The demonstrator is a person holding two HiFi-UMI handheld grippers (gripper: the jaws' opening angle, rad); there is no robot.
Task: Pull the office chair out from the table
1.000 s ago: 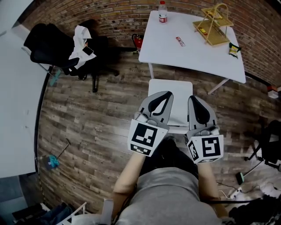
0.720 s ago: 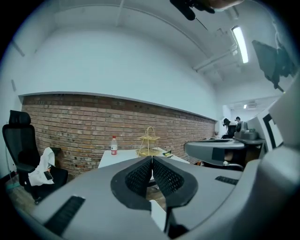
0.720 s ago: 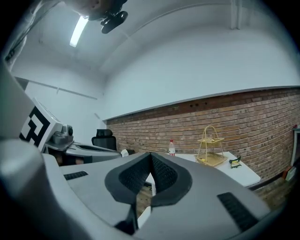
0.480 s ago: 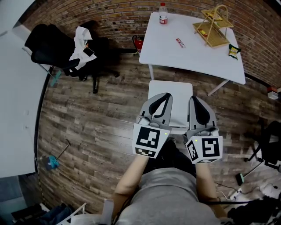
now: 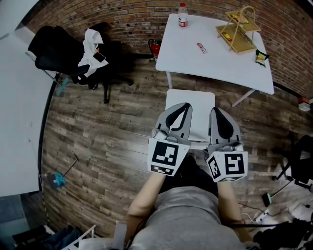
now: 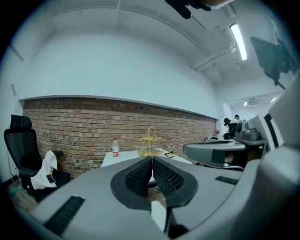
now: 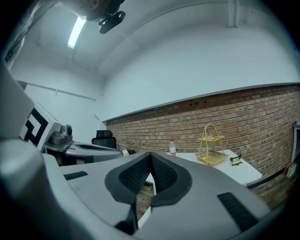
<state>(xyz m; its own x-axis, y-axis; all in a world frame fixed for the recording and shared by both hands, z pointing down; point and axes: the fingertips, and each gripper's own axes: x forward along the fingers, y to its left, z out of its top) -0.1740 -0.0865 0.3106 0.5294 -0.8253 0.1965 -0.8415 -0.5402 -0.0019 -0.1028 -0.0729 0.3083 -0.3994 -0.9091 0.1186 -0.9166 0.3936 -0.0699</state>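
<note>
The black office chair (image 5: 57, 52) stands at the upper left beside the white table (image 5: 17, 112) along the left edge, with a white cloth (image 5: 90, 46) draped on it. It also shows at the left in the left gripper view (image 6: 21, 157), and its headrest (image 7: 104, 139) shows in the right gripper view. My left gripper (image 5: 185, 108) and right gripper (image 5: 218, 112) hover side by side in front of the person's body, far from the chair. Both point level towards the brick wall. The left gripper (image 6: 151, 161) and right gripper (image 7: 151, 157) are shut with nothing between their pads.
A small white square stool or stand (image 5: 190, 100) sits under the grippers. Beyond it is a second white table (image 5: 215, 58) with a bottle (image 5: 182, 13), a wire rack (image 5: 238, 27) and a snack packet (image 5: 260, 56). A red extinguisher (image 5: 153, 46) stands by the brick wall. Cables and gear lie at right (image 5: 293, 166).
</note>
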